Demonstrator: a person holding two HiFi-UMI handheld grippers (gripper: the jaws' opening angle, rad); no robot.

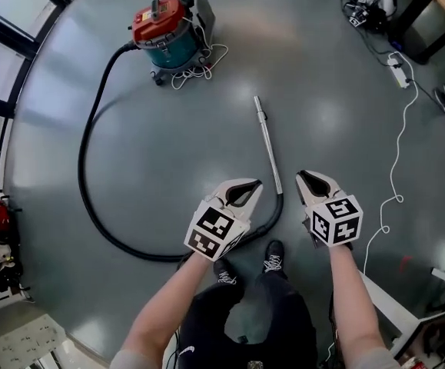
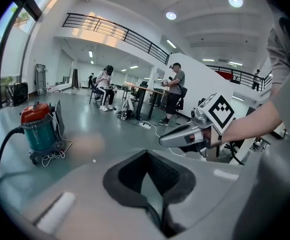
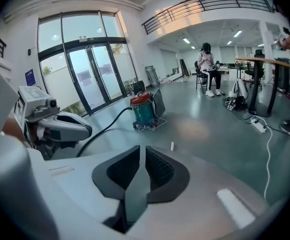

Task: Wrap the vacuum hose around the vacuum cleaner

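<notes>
The metal wand (image 1: 268,144) lay flat on the floor (image 1: 176,152), just ahead of my two claws and in the gap between them. Its long side ran straight away from me, and its far tip leaned a little to my left. Its near end joined the black vacuum hose (image 1: 81,167) just ahead of my shoes (image 1: 273,256).

From that joint the hose bent off to my left and passed under my left claw (image 1: 241,193). Then it made a big loop far out on the left and ran up to the red and teal vacuum cleaner (image 1: 167,33). The vacuum cleaner stood well ahead of both claws and a bit to the left.

My left claw was pinched closed and had nothing in it. My right claw (image 1: 314,184) was only a crack apart, and it had nothing in it either. Neither claw touched the hose or the wand.

I think my left claw was the nearer one to the hose, because the hose ran right below it. My right claw was just to the right of the wand's near end. To grab the wand, I think a claw would have to reach down and close across its thin side.
</notes>
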